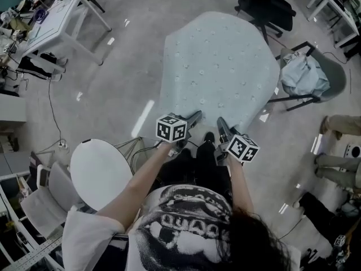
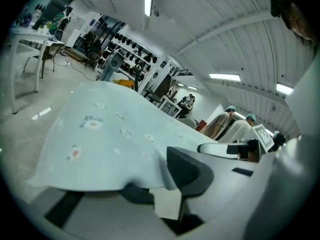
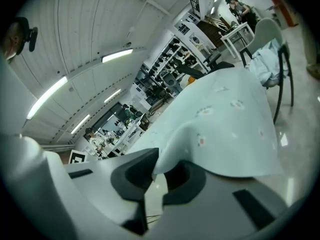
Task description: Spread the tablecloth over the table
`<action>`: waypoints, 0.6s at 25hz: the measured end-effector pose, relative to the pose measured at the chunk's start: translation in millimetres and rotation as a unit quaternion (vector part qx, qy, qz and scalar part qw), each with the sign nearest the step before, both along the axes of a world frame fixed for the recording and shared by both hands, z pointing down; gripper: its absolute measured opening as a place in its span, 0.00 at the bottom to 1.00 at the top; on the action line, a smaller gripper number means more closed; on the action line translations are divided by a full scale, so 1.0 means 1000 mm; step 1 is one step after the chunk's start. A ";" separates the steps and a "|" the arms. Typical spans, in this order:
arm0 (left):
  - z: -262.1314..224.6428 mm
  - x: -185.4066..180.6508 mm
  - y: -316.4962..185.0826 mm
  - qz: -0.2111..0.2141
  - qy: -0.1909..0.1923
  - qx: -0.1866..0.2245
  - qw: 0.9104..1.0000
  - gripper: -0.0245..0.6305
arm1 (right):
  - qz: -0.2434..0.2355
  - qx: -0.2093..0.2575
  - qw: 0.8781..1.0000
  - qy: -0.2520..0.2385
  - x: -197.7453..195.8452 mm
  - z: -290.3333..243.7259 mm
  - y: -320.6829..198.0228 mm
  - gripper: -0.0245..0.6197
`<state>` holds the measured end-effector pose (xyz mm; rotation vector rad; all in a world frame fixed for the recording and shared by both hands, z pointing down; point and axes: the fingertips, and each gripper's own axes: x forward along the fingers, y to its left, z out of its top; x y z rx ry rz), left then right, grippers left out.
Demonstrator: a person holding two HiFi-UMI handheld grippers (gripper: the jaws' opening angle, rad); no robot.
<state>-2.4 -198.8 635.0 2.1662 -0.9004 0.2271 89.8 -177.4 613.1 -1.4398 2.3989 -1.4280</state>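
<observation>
The pale blue tablecloth [image 1: 217, 66], dotted with small flowers, hangs stretched out in front of me above the floor; what lies under it is hidden. My left gripper [image 1: 194, 117] is shut on its near edge at the left, and my right gripper [image 1: 221, 123] is shut on the same edge a little to the right. In the left gripper view the tablecloth [image 2: 110, 134] runs away from the left gripper [image 2: 157, 181], its hem pinched between the dark pads. In the right gripper view the tablecloth [image 3: 230, 119] folds down into the right gripper [image 3: 155, 176].
A chair [image 1: 333, 72] with a bundle of light cloth [image 1: 304, 75] stands right of the tablecloth. A black office chair [image 1: 268, 7] is behind it. A round white top [image 1: 100, 173] sits near my left arm, a white table [image 1: 56, 21] far left, people's legs [image 1: 338, 162] at right.
</observation>
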 end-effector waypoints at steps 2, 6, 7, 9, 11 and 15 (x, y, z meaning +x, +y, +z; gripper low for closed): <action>0.008 -0.004 0.006 0.003 -0.006 -0.005 1.000 0.16 | 0.004 -0.007 1.000 -0.003 -0.004 0.009 0.006 0.06; 0.026 -0.009 0.013 0.005 -0.018 -0.012 1.000 0.15 | 0.010 -0.022 1.000 -0.006 -0.009 0.030 0.015 0.06; 0.031 -0.010 0.014 0.006 -0.021 -0.014 1.000 0.15 | 0.013 -0.028 0.999 -0.010 -0.009 0.036 0.016 0.05; 0.040 -0.011 0.017 0.009 -0.029 -0.016 0.999 0.15 | 0.020 -0.037 0.999 -0.019 -0.010 0.045 0.019 0.05; 0.048 -0.013 0.020 0.011 -0.037 -0.017 0.999 0.15 | 0.023 -0.042 0.999 -0.024 -0.013 0.051 0.022 0.06; 0.058 -0.015 0.018 0.005 -0.047 -0.015 0.999 0.15 | 0.001 -0.051 0.999 -0.015 -0.018 0.059 0.029 0.10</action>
